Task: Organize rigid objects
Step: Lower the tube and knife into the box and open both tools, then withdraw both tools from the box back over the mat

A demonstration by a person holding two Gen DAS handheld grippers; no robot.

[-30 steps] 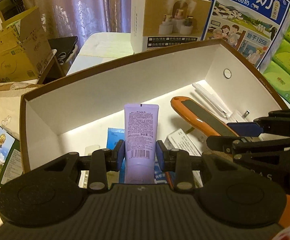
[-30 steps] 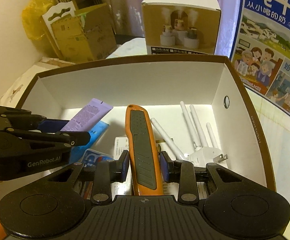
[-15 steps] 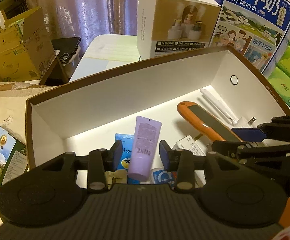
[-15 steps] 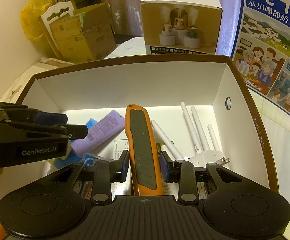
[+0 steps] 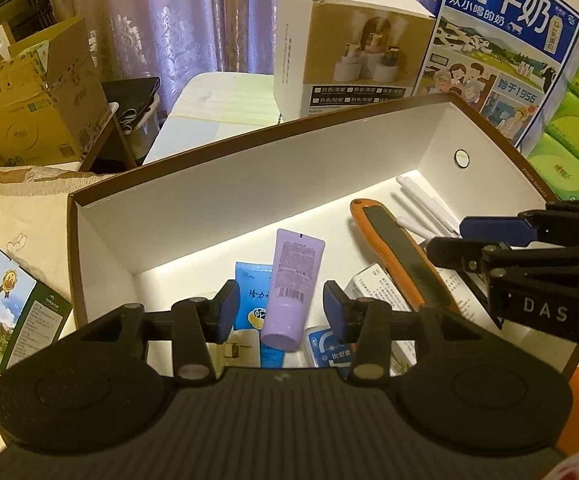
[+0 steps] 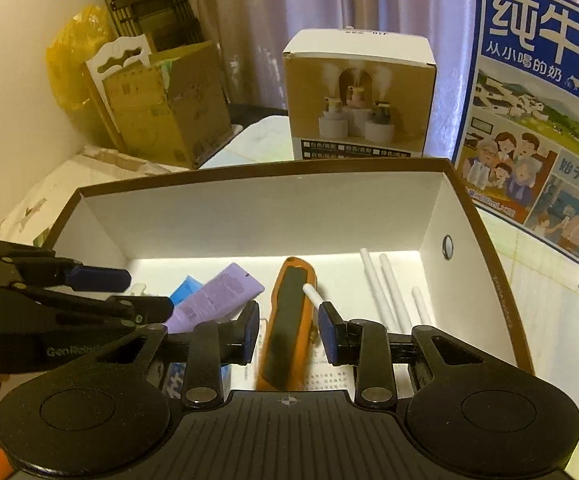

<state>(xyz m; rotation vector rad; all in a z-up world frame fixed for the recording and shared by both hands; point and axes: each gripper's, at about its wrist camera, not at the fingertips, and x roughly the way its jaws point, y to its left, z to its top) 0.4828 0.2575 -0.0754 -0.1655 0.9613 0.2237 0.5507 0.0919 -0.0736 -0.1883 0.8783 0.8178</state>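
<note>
A brown box with a white inside (image 5: pixel 249 200) (image 6: pixel 273 212) holds the objects. A purple tube (image 5: pixel 291 288) (image 6: pixel 213 296) lies on its floor on a blue packet (image 5: pixel 251 292). An orange utility knife (image 5: pixel 399 256) (image 6: pixel 287 328) lies beside it, over white leaflets. My left gripper (image 5: pixel 279 310) is open and empty above the tube. My right gripper (image 6: pixel 287 332) is open and empty above the knife. Each gripper shows at the side of the other's view.
A white router with antennas (image 6: pixel 385 292) lies at the box's right end. Behind the box stand a humidifier carton (image 6: pixel 359 96) and a blue milk carton (image 6: pixel 541 120). Green tissue packs (image 5: pixel 569 132) stand right; cardboard boxes (image 5: pixel 29 112) stand left.
Both grippers opened and drew back. The left one let go of the purple tube and the right one let go of the orange knife; both now lie in the box.
</note>
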